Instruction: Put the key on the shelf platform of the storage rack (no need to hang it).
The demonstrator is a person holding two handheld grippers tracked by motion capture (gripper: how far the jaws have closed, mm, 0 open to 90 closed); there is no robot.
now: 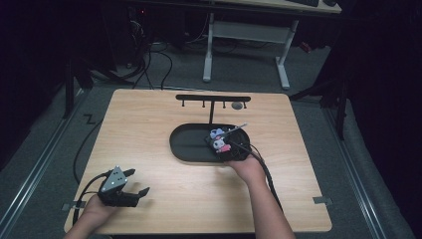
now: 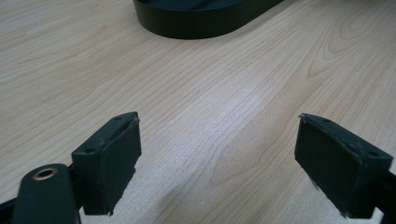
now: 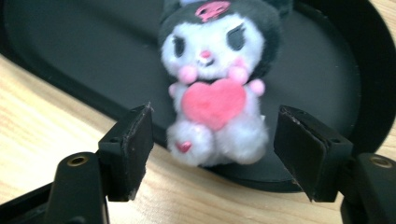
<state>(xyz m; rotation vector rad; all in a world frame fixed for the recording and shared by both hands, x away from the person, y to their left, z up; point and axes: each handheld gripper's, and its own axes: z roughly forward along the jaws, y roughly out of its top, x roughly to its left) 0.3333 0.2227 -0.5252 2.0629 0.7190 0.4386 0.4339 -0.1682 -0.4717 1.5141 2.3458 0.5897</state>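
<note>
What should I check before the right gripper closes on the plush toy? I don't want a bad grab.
1. Right gripper jaws open: ok, they stand wide apart.
2. Plush toy between the jaws: ok, it sits centred in the gap, touching neither.
3. Toy's seat: not ok, it lies on the near rim of the black tray, its lower part over the edge.
4. Jaws far enough forward to catch the body: cannot tell, the tips seem level with the toy's feet only.
5. Left gripper out of the way: ok, open above bare table, apart from the tray.
6. Rack behind the tray clear of the reach: ok.
</note>
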